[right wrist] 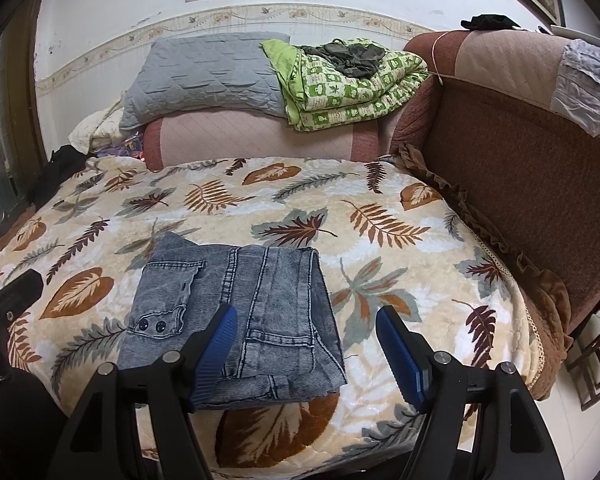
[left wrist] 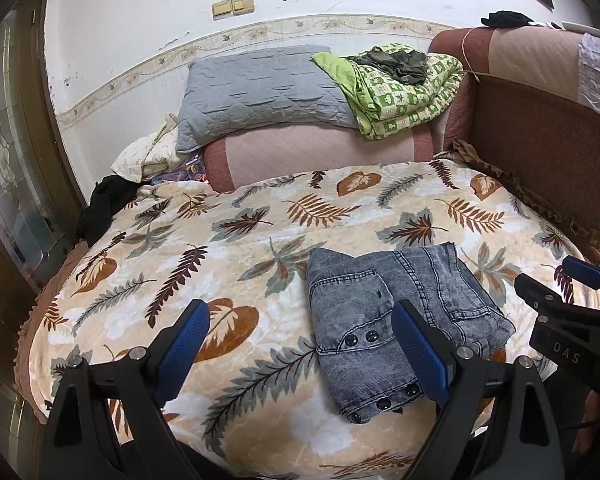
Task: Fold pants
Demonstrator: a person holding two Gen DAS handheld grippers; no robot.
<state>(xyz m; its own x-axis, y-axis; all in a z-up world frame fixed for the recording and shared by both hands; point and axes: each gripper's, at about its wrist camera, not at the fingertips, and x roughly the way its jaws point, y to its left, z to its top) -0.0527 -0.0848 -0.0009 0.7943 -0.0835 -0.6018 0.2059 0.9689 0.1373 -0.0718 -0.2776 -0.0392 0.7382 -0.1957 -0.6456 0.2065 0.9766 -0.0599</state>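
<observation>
Grey-blue denim pants (left wrist: 396, 324) lie folded into a compact rectangle on the leaf-patterned blanket (left wrist: 220, 248); they also show in the right wrist view (right wrist: 236, 312). My left gripper (left wrist: 300, 344) is open and empty, held above the near edge, its right finger over the pants. My right gripper (right wrist: 306, 350) is open and empty, its left finger over the pants' near right part. The right gripper also shows at the right edge of the left wrist view (left wrist: 572, 300).
A grey pillow (left wrist: 260, 92) and a green patterned quilt (left wrist: 400, 88) sit on the pink cushion at the back. A brown sofa backrest (left wrist: 540, 140) rises on the right. Dark cloth (left wrist: 104, 200) lies at the far left.
</observation>
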